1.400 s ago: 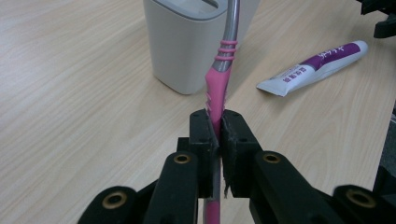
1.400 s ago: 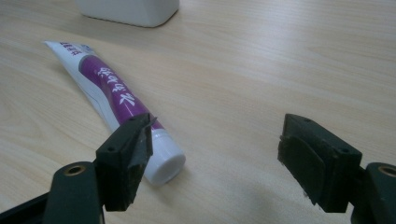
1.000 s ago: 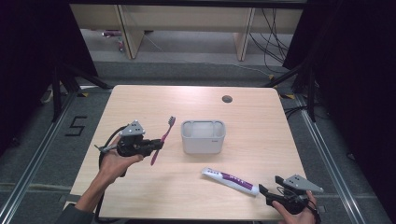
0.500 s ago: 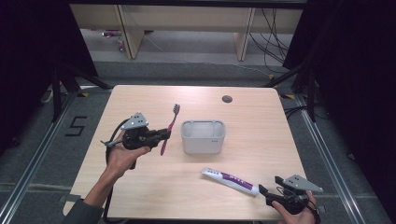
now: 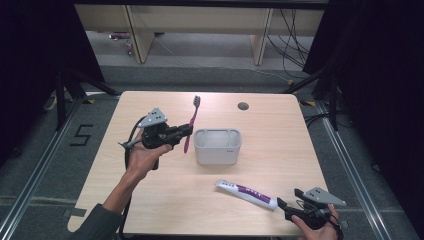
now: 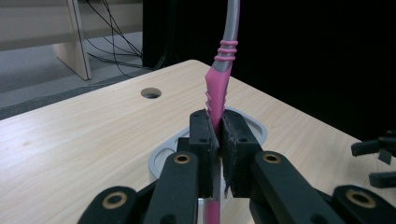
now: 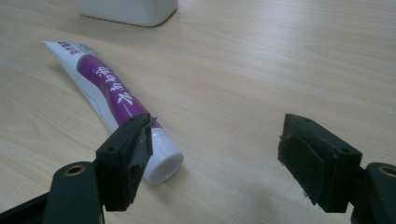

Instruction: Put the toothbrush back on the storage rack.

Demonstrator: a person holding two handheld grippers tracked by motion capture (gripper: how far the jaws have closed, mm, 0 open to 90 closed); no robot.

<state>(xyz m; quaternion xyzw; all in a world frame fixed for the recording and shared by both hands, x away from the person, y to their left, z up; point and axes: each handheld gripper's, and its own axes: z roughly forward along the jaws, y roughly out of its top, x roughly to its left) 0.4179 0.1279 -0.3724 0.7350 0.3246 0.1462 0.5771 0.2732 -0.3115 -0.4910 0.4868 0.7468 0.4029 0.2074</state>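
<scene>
A pink and grey toothbrush point(image 5: 191, 122) is held upright above the table's left half, its bristled head pointing away. My left gripper point(image 5: 184, 132) is shut on the toothbrush point(image 6: 218, 91) handle, just left of the grey holder box point(image 5: 217, 145). The box rim point(image 6: 161, 161) shows below the closed jaws. A white and purple toothpaste tube point(image 5: 246, 193) lies flat near the front edge, cap toward the right. My right gripper point(image 5: 286, 205) rests by that cap, open, with the tube point(image 7: 110, 95) against its left jaw and nothing between the jaws.
A round cable hole point(image 5: 243, 106) sits in the wooden table point(image 5: 280, 145) near the far edge. Wooden desk legs and loose cables point(image 5: 295, 35) lie on the floor beyond. Dark curtains flank both sides.
My left gripper has lifted the toothbrush and carried it up and rightward, closer to the holder box. The right gripper and the tube have stayed put.
</scene>
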